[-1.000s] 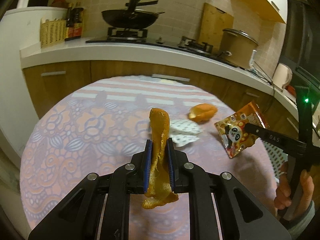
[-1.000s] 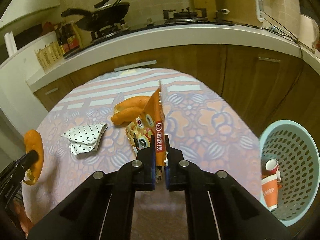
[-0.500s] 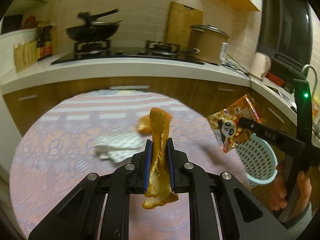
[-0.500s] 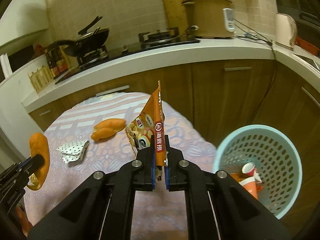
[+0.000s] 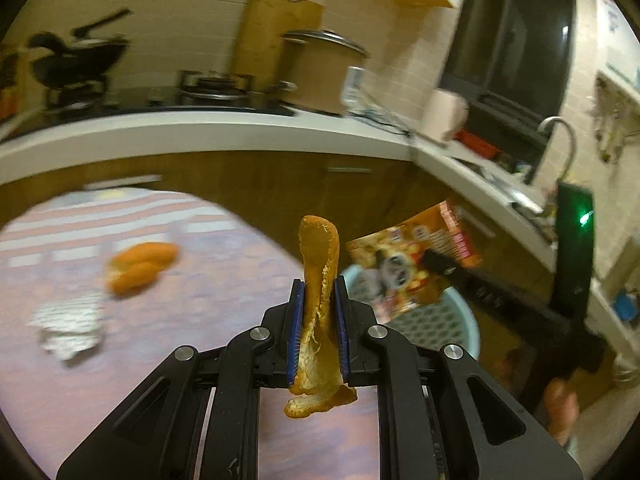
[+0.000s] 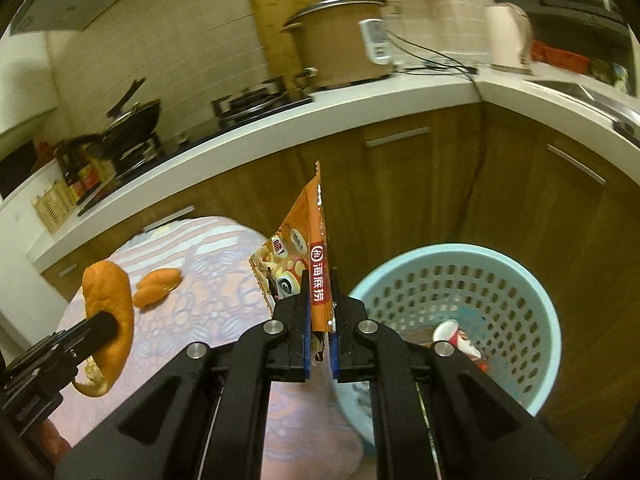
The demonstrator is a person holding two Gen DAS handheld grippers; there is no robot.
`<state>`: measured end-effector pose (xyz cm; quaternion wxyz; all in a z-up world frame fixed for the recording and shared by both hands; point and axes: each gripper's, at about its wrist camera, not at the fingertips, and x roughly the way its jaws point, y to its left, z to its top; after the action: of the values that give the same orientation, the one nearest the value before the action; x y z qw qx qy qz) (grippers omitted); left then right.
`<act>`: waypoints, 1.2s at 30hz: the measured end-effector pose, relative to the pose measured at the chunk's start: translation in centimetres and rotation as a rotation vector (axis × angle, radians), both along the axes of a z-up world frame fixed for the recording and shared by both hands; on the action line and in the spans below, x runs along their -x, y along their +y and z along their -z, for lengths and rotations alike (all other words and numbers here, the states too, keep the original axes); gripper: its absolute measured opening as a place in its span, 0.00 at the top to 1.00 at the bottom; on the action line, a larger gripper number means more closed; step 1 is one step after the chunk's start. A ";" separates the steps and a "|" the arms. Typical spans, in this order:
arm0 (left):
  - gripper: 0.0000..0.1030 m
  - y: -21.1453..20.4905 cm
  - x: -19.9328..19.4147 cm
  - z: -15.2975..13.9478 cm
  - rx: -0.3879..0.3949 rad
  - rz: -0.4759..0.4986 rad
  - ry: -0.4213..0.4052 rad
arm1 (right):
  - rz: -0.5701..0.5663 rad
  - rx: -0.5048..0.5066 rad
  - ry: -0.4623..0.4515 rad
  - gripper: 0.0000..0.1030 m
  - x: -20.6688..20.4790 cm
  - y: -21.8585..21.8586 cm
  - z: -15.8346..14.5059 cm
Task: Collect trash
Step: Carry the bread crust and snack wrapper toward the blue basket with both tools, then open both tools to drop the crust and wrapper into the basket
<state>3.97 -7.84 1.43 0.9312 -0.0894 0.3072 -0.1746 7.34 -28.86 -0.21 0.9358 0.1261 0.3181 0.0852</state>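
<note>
Both our hands have swung across toward the light blue basket, which a second ago sat at the frame's edge in the right wrist view and now fills its 4 o'clock quarter. We carry the left gripper with its jaws pinching an orange peel, which stands upright between the blue pads and curls out below them. We hold the right gripper with its jaws pressed together on an orange snack wrapper, gripped by its lower edge so that it rises to a point. In the left wrist view that wrapper hangs at 2 o'clock of the peel, in front of the basket's rim. Inside the basket a red and white paper cup lies on the bottom. Behind us on the bench, with its patterned cloth, a second piece of peel lies at 9 o'clock in the left wrist view, and a dotted paper napkin sits just below it, blurred.
</note>
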 end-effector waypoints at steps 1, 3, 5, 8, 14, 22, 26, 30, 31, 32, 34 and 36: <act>0.87 -0.6 -0.3 0.1 0.005 0.013 0.005 | 0.016 -0.001 0.005 0.95 0.1 -0.7 0.3; 0.87 -2.6 -1.1 0.5 0.000 0.049 0.013 | 0.037 0.003 0.013 0.95 0.1 -1.7 0.8; 0.87 -4.4 -1.8 1.0 -0.013 0.078 0.023 | 0.059 0.015 0.023 0.95 0.2 -2.7 1.4; 0.87 -6.9 -3.0 2.2 -0.031 0.114 0.045 | 0.080 0.014 0.049 0.95 0.1 -4.2 2.4; 0.87 -9.9 -4.9 4.9 -0.046 0.150 0.110 | 0.126 0.015 0.111 0.95 -0.3 -7.0 4.5; 0.81 -12.6 -6.4 7.0 -0.068 0.201 0.165 | 0.158 0.066 0.240 0.95 -1.1 -9.3 6.9; 0.57 -13.1 -6.6 7.5 -0.069 0.203 0.178 | 0.163 0.068 0.276 0.94 -1.1 -10.0 7.8; 0.50 -12.7 -6.3 7.4 -0.067 0.193 0.173 | 0.179 0.025 0.326 0.84 -1.4 -11.3 9.0; 0.50 -12.5 -6.3 7.3 -0.063 0.190 0.174 | 0.181 0.017 0.329 0.79 -1.4 -11.5 9.0; 0.49 -12.3 -6.2 7.2 -0.061 0.187 0.174 | 0.185 0.013 0.331 0.76 -1.4 -11.6 9.1; 0.47 -11.8 -6.1 7.0 -0.057 0.176 0.170 | 0.196 0.004 0.329 0.54 -1.2 -11.9 8.9; 0.47 -11.3 -5.9 6.7 -0.046 0.169 0.167 | 0.200 -0.012 0.305 0.49 -1.0 -12.0 8.3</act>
<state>9.88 -19.12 -5.31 0.8863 -0.0559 0.3939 -0.2370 8.32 -40.82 -8.53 0.8796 0.1740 0.4418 -0.0267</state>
